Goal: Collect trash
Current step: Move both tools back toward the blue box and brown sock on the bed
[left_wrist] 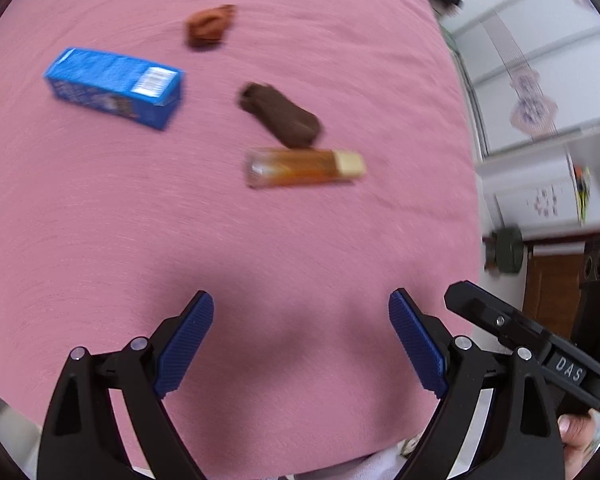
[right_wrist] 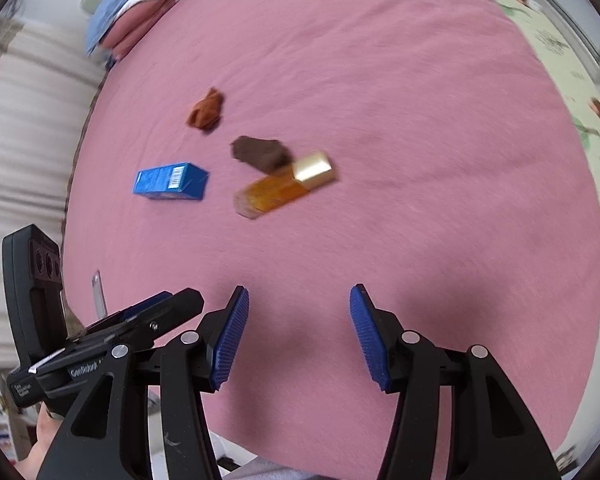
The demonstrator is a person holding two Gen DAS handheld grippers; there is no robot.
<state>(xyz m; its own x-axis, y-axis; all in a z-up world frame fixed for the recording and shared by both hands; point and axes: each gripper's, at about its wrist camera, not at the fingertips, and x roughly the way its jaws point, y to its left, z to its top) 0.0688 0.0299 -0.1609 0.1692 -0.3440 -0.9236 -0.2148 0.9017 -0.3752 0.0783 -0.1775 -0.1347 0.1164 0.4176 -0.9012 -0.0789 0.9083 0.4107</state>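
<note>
Four pieces of trash lie on the pink bedspread (left_wrist: 340, 20), all motion-blurred. From the left wrist view, the blue box (left_wrist: 116, 86) lies flat toward the left edge of the spread. The rust-brown wad (left_wrist: 210, 26) sits beyond it, nearer the far edge. The dark brown wrapper (left_wrist: 280, 114) lies in the middle, and the amber bottle (left_wrist: 304, 167) lies on its side just beside it, on the near side, with its pale cap pointing at the right edge; whether the two touch I cannot tell. The left gripper (left_wrist: 301, 340) hovers over the near edge, jaws spread wide, holding nothing, well apart from all four items. The right gripper (left_wrist: 532, 344) shows as a black body at the lower right.

From the right wrist view, the box (right_wrist: 170, 181) lies left of centre, the wad (right_wrist: 207, 111) beyond it, and the wrapper (right_wrist: 260, 153) overlaps the gold-capped end of the bottle (right_wrist: 282, 190). The right gripper (right_wrist: 299, 336) is open with nothing between its blue pads (right_wrist: 228, 344), over the near part of the bedspread (right_wrist: 420, 100). The left gripper (right_wrist: 112, 336) juts in at the lower left, near the spread's left edge.
</note>
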